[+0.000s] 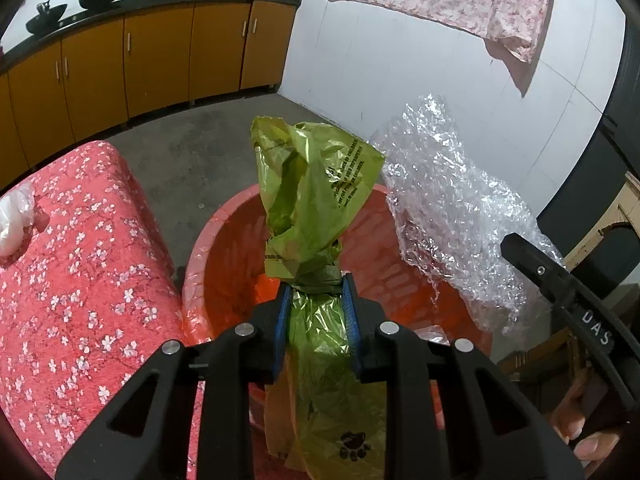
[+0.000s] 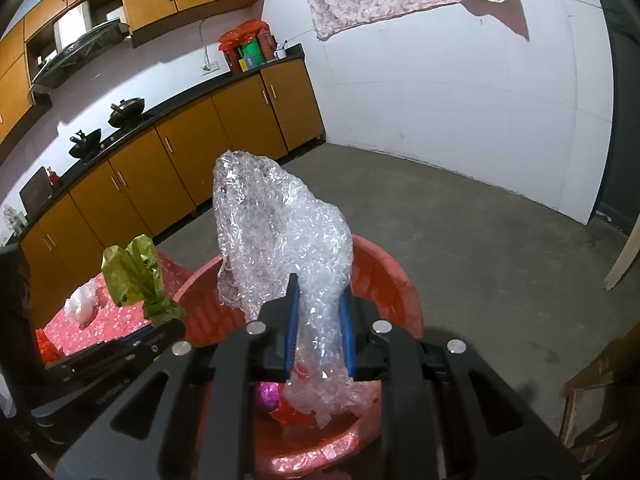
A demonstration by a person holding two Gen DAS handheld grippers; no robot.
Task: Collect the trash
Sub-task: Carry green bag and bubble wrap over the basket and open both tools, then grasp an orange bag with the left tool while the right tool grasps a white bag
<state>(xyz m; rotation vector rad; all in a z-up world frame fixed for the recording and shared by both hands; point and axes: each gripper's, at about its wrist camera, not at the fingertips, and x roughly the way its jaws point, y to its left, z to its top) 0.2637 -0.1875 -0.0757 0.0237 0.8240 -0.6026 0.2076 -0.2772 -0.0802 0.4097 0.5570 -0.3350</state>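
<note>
- At the bottom centre of the left wrist view, our left gripper (image 1: pixel 316 312) pinches the green plastic bag (image 1: pixel 316 192) at its gathered neck, blue pads pressed on both sides – the crumpled top stands up, the printed tail hangs below.
- At the bottom centre of the right wrist view, our right gripper (image 2: pixel 320 332) has the bubble wrap (image 2: pixel 276 232) between its blue pads; the film fills the narrow gap and we judge it pinched, holding the wad upright.
- Just beyond both sets of fingers sits the red bin (image 1: pixel 224 248), its mouth open under both loads – we hold the trash here, we judge, so that letting go drops it inside. Something pink and red already lies at the bottom.
- The near rim is close under the fingers; the far rim leaves room.
- At the left of the left wrist view, the red floral table (image 1: pixel 80 260) butts against the bin, with a white plastic scrap (image 1: pixel 12 216) on it, probably still to collect.
- Farther off, bare concrete floor (image 2: pixel 460 220) offers open room up to the brown cabinets (image 2: pixel 180 152).
</note>
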